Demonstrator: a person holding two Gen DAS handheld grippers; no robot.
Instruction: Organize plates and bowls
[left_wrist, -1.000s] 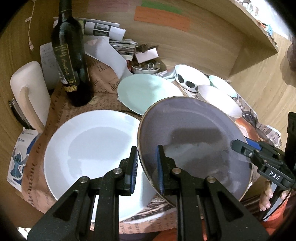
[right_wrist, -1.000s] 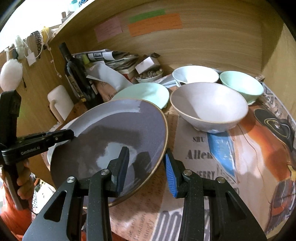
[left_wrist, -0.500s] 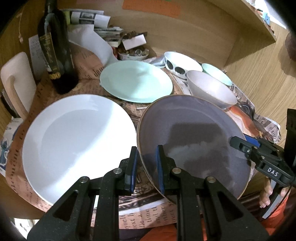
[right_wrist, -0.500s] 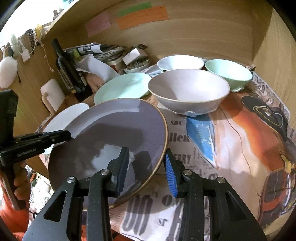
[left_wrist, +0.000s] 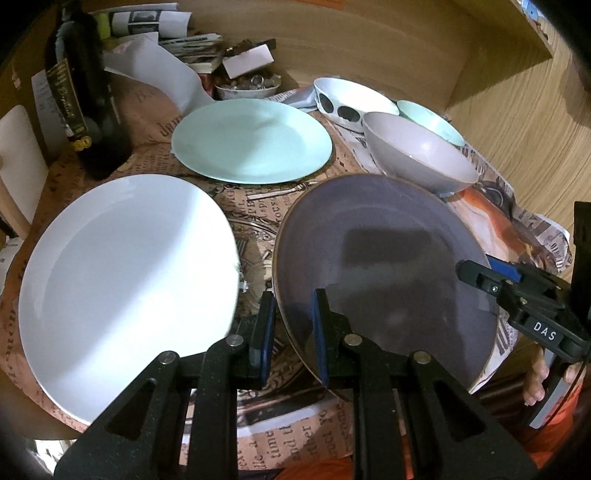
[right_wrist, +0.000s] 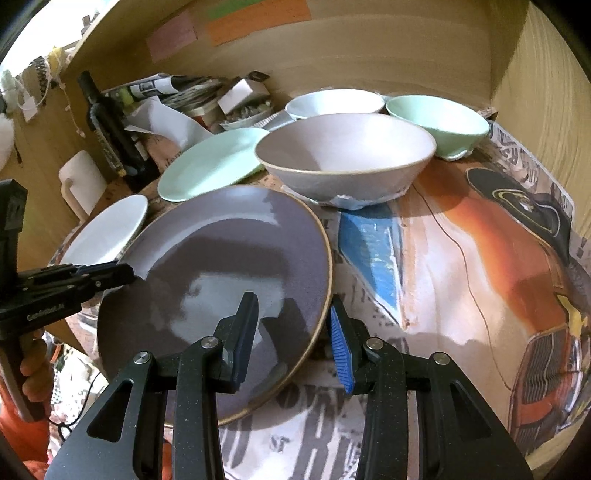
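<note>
Both grippers straddle the grey plate's (left_wrist: 384, 266) rim: the left gripper (left_wrist: 291, 332) pinches its near-left edge, the right gripper (right_wrist: 291, 332) brackets the opposite edge, jaws parted. Left of the plate lies the white plate (left_wrist: 122, 280); beyond it the grey bowl (right_wrist: 345, 157)

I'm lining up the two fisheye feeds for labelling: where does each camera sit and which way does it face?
Left wrist: on the left gripper, looking forward and down over its fingers astride the purple plate's left rim, white plate beside; the right gripper and a hand show at right.
Right wrist: on the right gripper, facing the purple plate's right rim and grey bowl; the left gripper and hand show at left.
Shared: purple plate, green plate, grey bowl, bottle.
</note>
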